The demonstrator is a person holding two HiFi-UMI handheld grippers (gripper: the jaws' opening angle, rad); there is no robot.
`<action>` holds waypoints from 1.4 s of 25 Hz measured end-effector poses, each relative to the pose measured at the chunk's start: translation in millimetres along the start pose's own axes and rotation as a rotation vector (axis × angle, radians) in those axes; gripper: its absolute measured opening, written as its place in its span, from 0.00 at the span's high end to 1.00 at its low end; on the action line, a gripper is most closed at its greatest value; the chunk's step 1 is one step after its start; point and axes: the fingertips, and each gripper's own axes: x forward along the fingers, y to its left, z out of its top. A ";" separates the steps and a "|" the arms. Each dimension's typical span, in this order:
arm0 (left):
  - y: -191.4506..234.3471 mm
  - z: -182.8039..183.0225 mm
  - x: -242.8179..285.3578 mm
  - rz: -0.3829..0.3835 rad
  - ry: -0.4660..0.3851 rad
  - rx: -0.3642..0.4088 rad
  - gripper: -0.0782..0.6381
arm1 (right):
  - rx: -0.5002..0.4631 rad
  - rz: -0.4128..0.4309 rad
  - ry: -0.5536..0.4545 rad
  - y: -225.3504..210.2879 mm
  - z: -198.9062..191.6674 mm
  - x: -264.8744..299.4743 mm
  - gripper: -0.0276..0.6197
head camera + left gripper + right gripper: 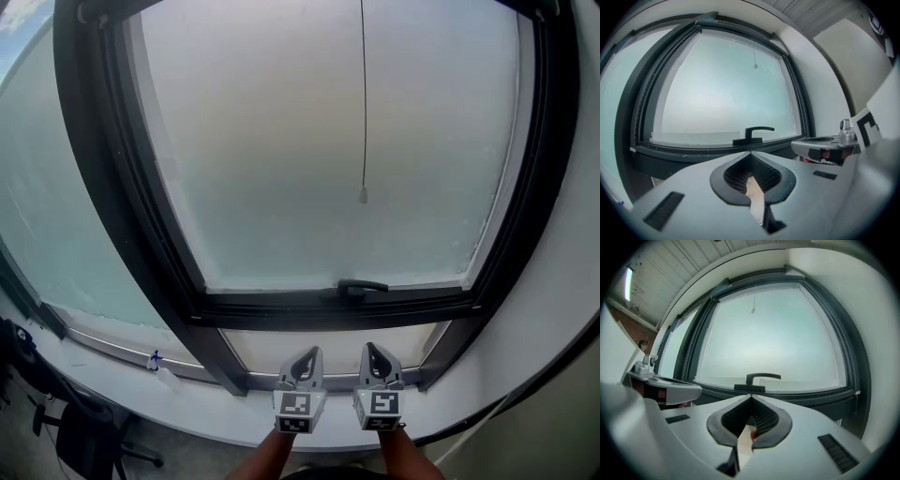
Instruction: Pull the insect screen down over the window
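Black pull cord is seen hanging from the window's top edge, where the insect screen is judged rolled up. By the closed, empty left gripper and right gripper, so thin a cord could be missed.

I am holding my left gripper and right gripper side by side, just below the window handle. The cord is hanging above that handle, before the pane. A chair is standing far left, under the sill.
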 end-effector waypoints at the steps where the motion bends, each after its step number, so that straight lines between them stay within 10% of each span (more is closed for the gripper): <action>1: 1.7 5.7 2.4 0.003 -0.012 0.007 0.90 | -0.001 0.006 -0.018 1.4 7.1 3.0 0.95; 35: 35.8 288.5 60.2 0.057 -0.526 0.195 0.90 | -0.195 -0.008 -0.595 -36.7 286.0 56.7 0.95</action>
